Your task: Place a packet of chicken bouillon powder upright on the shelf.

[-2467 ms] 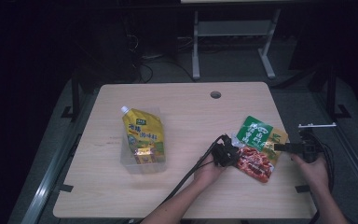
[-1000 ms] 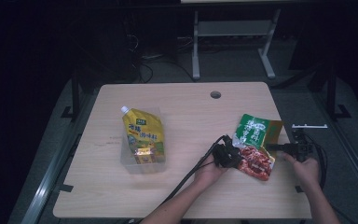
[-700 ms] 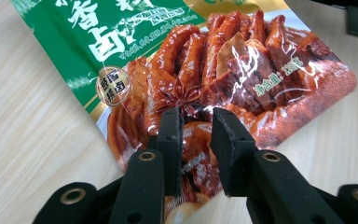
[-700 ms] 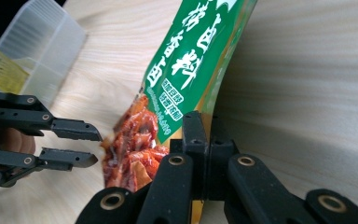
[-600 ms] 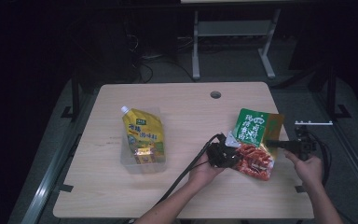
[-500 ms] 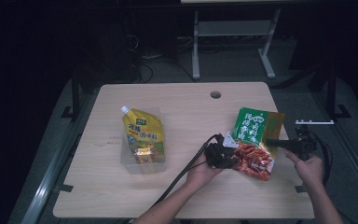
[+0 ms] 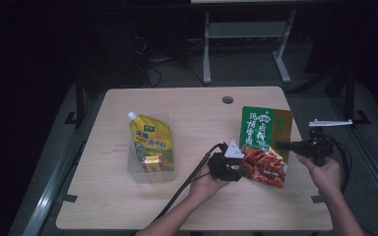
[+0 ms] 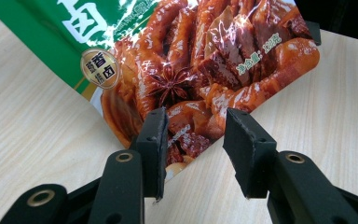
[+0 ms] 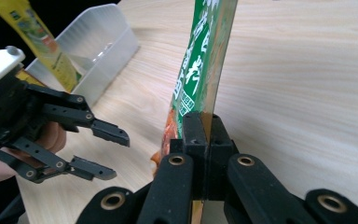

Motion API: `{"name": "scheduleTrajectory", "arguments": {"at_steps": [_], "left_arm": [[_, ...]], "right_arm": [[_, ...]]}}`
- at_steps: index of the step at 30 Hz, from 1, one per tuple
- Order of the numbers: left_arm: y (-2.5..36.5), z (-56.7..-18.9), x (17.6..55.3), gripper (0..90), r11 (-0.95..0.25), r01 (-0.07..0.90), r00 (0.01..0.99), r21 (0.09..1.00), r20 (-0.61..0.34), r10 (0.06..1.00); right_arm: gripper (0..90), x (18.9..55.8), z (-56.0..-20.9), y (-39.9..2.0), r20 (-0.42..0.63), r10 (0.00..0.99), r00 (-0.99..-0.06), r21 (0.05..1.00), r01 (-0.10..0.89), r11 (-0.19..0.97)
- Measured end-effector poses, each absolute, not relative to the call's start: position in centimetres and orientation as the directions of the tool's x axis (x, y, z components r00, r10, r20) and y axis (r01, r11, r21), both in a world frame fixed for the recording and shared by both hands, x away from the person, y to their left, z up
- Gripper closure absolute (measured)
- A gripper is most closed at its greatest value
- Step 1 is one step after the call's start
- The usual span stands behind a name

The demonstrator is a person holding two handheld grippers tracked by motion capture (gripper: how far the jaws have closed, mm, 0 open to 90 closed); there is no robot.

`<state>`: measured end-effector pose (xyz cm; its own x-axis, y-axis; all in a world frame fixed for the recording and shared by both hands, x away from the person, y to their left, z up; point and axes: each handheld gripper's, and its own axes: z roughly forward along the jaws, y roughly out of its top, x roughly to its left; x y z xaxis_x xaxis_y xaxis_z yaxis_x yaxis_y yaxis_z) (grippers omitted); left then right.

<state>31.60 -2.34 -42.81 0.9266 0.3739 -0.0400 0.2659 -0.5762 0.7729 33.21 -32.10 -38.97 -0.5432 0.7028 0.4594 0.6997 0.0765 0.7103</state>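
scene: a person is sitting at a wooden table [image 7: 187, 113], holding a two-jaw gripper in each hand.
packet: a green and red food packet [image 7: 262, 142] is being held up off the table near its right edge, standing on edge and tilting, its red lower end toward the person.
right gripper: the right gripper [image 7: 281, 146] is pinching the packet's right edge; in the right gripper view its jaws are pressing together on the thin edge of the packet [image 9: 205, 70].
left gripper: the left gripper [image 7: 242, 172] is sitting at the packet's lower left corner. its jaws have just been opening; in the left gripper view they are standing apart, with the packet's [image 8: 200, 60] red corner lying between them, the left jaw just at its edge. whether that jaw is touching the film is unclear.
hands: the left hand [image 7: 207, 183] is coming in from the bottom centre, the right hand [image 7: 325, 173] from the bottom right.
pouch: a yellow spouted pouch [image 7: 150, 142] is lying in a clear tray [image 7: 134, 173] on the left half of the table, well apart from the packet.
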Motion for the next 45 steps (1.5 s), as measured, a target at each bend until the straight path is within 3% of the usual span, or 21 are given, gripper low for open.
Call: {"name": "scheduleTrajectory", "arguments": {"at_steps": [45], "left_arm": [[2.4, -42.5, 27.6, 48.4, -0.53, 0.236, 0.943, 0.814, -0.061, 0.326]], "right_arm": [[89.8, 33.2, -32.6, -26.0, 0.29, 0.587, -0.756, 0.807, 0.523, 0.275]]}}
